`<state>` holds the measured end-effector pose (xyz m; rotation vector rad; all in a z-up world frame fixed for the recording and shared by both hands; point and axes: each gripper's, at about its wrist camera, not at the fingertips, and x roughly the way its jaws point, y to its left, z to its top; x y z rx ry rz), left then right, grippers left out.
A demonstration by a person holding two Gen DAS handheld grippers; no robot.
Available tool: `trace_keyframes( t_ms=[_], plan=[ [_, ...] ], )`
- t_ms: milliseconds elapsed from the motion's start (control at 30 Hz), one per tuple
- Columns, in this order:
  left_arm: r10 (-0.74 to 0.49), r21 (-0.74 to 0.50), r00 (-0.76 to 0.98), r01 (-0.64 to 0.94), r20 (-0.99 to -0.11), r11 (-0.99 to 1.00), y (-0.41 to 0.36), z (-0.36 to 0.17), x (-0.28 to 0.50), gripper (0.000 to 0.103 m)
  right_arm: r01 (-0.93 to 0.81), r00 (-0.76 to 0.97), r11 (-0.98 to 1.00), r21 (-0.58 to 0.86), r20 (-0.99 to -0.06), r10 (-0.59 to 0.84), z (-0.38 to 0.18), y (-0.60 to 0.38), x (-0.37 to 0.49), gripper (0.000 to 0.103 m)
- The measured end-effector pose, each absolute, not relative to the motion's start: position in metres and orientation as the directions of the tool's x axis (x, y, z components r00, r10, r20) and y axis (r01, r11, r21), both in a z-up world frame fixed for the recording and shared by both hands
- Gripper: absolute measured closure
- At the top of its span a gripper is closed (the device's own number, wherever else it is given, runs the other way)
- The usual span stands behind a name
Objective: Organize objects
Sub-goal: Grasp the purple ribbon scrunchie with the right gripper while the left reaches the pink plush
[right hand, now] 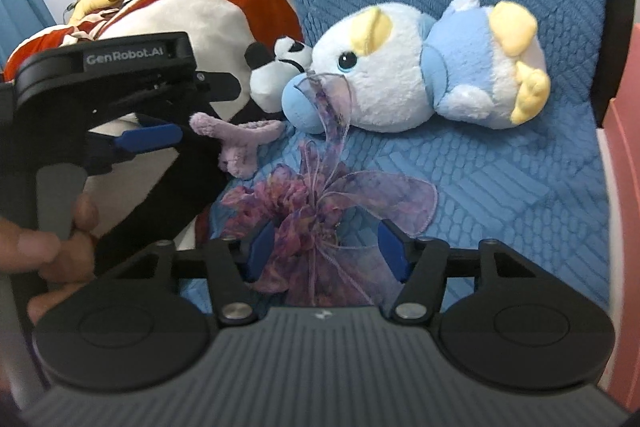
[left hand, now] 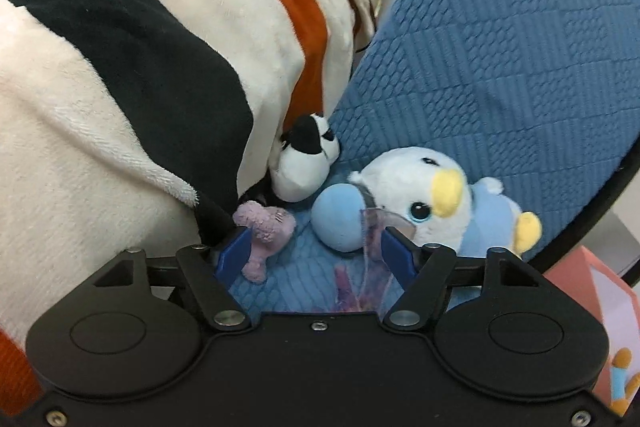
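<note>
Half the panda plush [left hand: 306,159] hides under the striped blanket [left hand: 160,67].

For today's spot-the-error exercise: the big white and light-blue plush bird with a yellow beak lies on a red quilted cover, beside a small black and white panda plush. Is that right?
Not quite. The cover is blue, not red, as the right wrist view shows. The big white and light-blue plush bird with a yellow beak does lie on it, beside the small black and white panda plush.

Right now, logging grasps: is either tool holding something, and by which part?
Neither grips yet. The right tool straddles the purple ribbon bow; the left tool stands open by the small purple plush.
</note>
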<state>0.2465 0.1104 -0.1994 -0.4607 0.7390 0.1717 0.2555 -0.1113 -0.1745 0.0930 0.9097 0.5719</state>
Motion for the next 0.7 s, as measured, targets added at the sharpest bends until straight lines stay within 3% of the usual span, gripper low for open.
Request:
trace_keyframes(
  t_ms=[167, 467, 600, 633, 700],
  plan=[
    [0.029, -0.312, 0.703, -0.352, -0.711, 0.882, 0.110, -0.209, 0.258, 0.039, -0.420, 0.450, 0.842, 0.338, -0.729, 0.517, -0.188, -0.102, 0.263, 0.042],
    [0.095, -0.289, 0.649, -0.459, -0.755, 0.840, 0.119, -0.226, 0.274, 0.059, -0.453, 0.439, 0.839, 0.302, -0.743, 0.505, -0.203, -0.085, 0.269, 0.043],
    [0.087, -0.322, 0.646, -0.486, -0.758, 0.812, 0.126, -0.233, 0.277, 0.067, -0.465, 0.437, 0.832, 0.304, -0.738, 0.514, -0.205, -0.085, 0.271, 0.058],
    [0.093, -0.318, 0.646, -0.490, -0.758, 0.811, 0.126, -0.234, 0.277, 0.074, -0.469, 0.437, 0.830, 0.301, -0.738, 0.514, -0.205, -0.085, 0.271, 0.061],
    [0.103, -0.308, 0.644, -0.492, -0.758, 0.814, 0.126, -0.235, 0.276, 0.080, -0.480, 0.427, 0.826, 0.297, -0.743, 0.515, -0.206, -0.085, 0.273, 0.074]
  ],
)
